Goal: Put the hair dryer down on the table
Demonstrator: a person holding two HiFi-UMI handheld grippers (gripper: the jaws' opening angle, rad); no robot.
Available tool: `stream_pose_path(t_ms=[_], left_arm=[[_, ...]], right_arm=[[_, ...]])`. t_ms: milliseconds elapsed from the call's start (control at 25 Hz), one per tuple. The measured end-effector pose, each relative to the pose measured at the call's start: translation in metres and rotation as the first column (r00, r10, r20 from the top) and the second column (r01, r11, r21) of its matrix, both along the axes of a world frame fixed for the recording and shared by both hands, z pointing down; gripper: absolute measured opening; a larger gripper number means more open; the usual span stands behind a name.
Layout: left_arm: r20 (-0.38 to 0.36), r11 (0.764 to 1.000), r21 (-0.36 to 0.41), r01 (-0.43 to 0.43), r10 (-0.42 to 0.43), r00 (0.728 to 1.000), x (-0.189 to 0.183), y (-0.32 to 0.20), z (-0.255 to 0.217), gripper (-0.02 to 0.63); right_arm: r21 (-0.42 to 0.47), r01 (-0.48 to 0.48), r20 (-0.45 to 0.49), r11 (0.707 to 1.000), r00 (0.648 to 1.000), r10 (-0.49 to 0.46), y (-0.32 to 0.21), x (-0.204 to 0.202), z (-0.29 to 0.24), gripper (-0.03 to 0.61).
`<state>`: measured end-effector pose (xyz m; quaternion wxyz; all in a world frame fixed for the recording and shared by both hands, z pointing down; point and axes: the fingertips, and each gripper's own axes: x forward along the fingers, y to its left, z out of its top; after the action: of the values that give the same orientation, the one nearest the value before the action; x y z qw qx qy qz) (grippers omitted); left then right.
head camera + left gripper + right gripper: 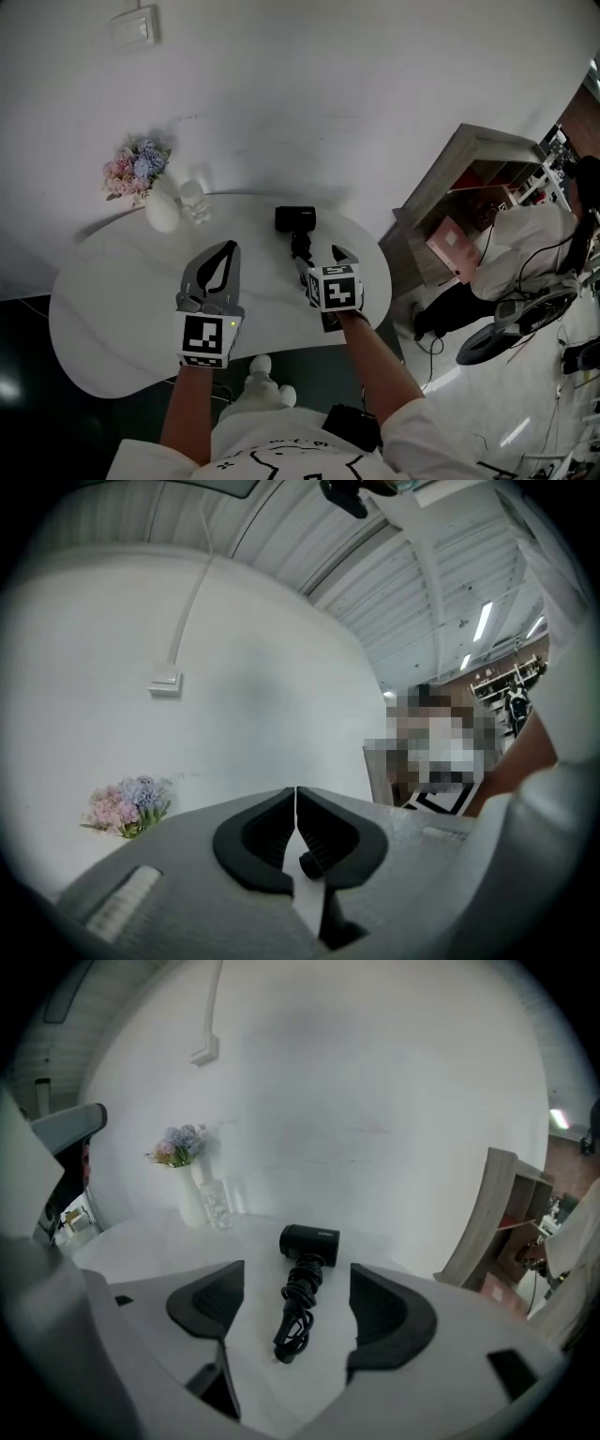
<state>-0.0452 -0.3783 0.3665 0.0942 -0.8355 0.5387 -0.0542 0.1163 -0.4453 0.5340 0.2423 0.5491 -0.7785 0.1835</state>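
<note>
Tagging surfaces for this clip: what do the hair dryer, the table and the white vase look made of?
Hair dryer: black, matte, likely plastic; its body shows no glare.
Table: white, smooth top with faint grey veining, perhaps marble or a marble-look laminate; I cannot tell which.
Vase: white, opaque, rounded, probably ceramic, though painted glass is possible.

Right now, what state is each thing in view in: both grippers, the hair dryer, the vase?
hair dryer: lying on the table, cord wound around handle, not gripped.
left gripper: jaws together, empty.
right gripper: jaws apart, nothing between the pads.
vase of flowers: upright on the table.
</note>
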Motion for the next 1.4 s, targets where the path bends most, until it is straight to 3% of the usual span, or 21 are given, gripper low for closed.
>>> stream_pose_path(t_ms=[360,440,680,920,1400], left_arm=[[-0.006,0.998,0.062,0.011,-0.010,1.000,-0.001,0.054,-0.023,0.020],[-0.009,0.997,0.072,0.013,-0.013,1.000,0.000,0.065,-0.027,0.020],[-0.011,0.995,0.101,0.003,-0.001,1.000,0.000,0.084,-0.038,0.020],[-0.019,0.993,0.120,-0.005,0.008,1.000,-0.004,0.084,-0.048,0.020],[-0.019,0.988,0.150,-0.038,0.041,0.999,-0.028,0.072,-0.072,0.020]], right_arm=[[0.190,-0.023,0.029,0.981,0.999,0.018,0.065,0.016,-0.070,0.107],[0.236,-0.033,0.030,0.971,0.999,0.027,0.080,0.022,-0.086,-0.002],[0.359,-0.019,0.081,0.933,0.997,-0.010,0.122,0.026,-0.137,-0.002],[0.487,-0.023,0.073,0.873,0.997,-0.015,0.150,0.034,-0.185,-0.003],[0.626,-0.051,0.054,0.778,0.998,0.021,0.182,0.030,-0.245,-0.003]])
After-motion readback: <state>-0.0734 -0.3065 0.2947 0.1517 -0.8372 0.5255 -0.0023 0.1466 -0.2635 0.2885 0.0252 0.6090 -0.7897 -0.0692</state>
